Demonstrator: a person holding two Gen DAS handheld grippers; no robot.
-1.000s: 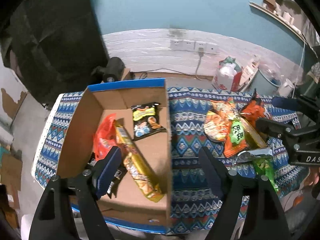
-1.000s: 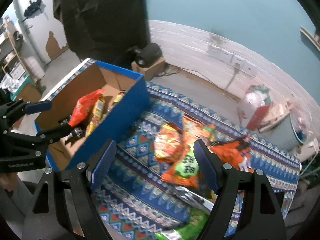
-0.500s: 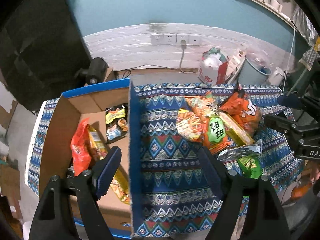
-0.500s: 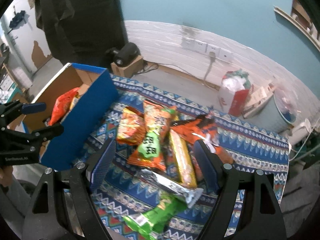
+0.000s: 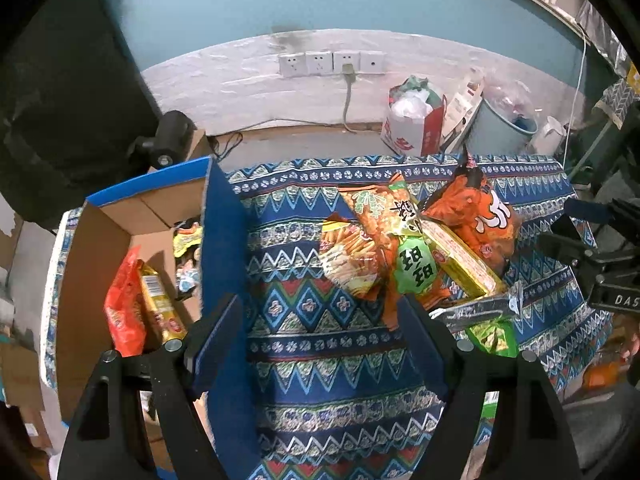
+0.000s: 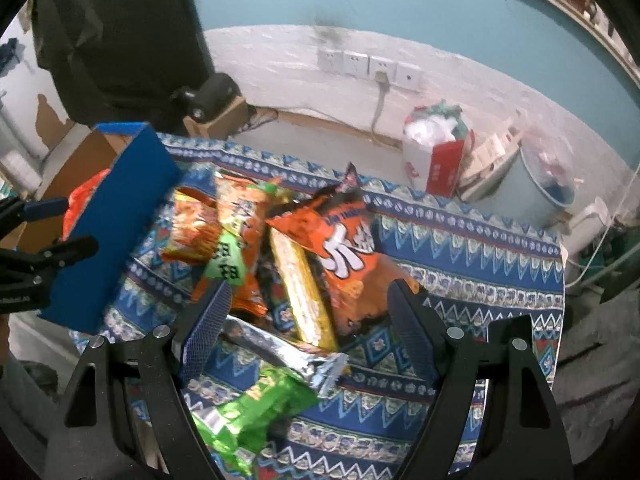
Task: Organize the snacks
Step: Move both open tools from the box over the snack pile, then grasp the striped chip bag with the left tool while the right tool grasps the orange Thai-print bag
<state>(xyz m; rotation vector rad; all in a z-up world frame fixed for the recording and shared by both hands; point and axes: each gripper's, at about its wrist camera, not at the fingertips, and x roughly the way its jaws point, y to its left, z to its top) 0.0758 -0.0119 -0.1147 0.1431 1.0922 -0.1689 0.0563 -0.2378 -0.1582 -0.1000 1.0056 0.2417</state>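
left gripper (image 5: pixel 320 332) spread empty over patterned cloth (image 5: pixel 320 356), right gripper (image 6: pixel 308 320) spread empty above snack pile (image 6: pixel 296 256), blue box (image 5: pixel 220 240) beside

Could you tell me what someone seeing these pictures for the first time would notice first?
Probably the bright heap of snack packets on the patterned blue tablecloth, topped by a big orange bag with a long yellow packet beside it. A silver packet and a green packet lie nearest, under the open right gripper. At the table's left stands a blue-sided cardboard box, already holding a red bag.
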